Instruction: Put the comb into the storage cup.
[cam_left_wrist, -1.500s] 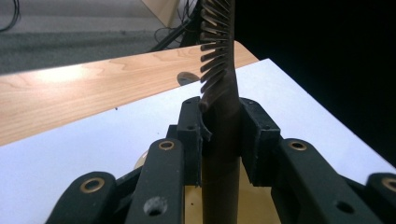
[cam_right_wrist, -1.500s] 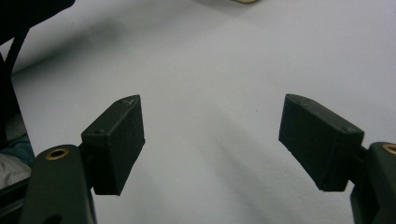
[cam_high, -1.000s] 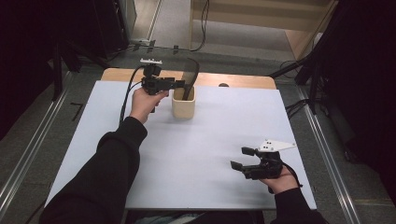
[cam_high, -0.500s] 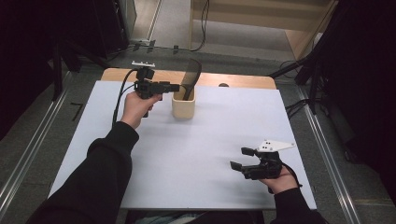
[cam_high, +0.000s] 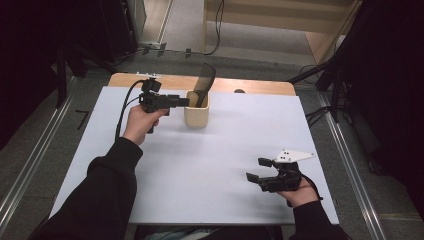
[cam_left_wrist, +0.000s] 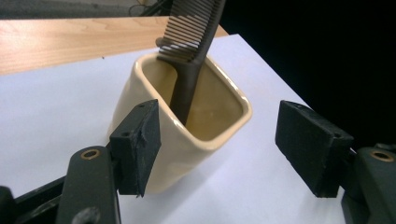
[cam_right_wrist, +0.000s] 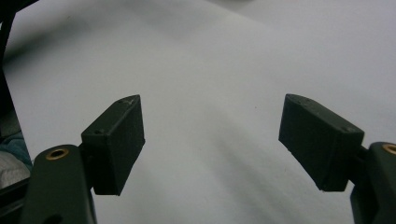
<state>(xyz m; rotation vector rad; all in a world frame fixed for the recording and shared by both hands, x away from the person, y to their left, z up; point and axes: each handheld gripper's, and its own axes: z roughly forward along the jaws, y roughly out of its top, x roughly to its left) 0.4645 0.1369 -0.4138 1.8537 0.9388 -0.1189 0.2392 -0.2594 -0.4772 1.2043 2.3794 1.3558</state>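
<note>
A cream square cup (cam_high: 196, 116) stands at the back of the white table cover (cam_high: 215, 150), with a black comb (cam_high: 205, 80) upright in it, teeth up. My left gripper (cam_high: 183, 102) is level just to the left of the cup. Its jaws have just been opening. In the left gripper view the cup (cam_left_wrist: 187, 154) sits just ahead of the gap of the left gripper (cam_left_wrist: 219, 140), the comb (cam_left_wrist: 189, 79) leans inside it, and neither pad presses on the cup. My right gripper (cam_high: 256, 170) rests open at the front right, and the right gripper (cam_right_wrist: 210, 144) has bare cover between its pads.
A wooden board edge (cam_high: 170, 81) shows behind the white cover. The left gripper's cable (cam_high: 125, 107) loops down beside the left hand. Metal rails and dark floor flank the table on both sides.
My left gripper has drawn back leftward from over the cup, and its jaws stand a little wider. The right gripper has kept still.
</note>
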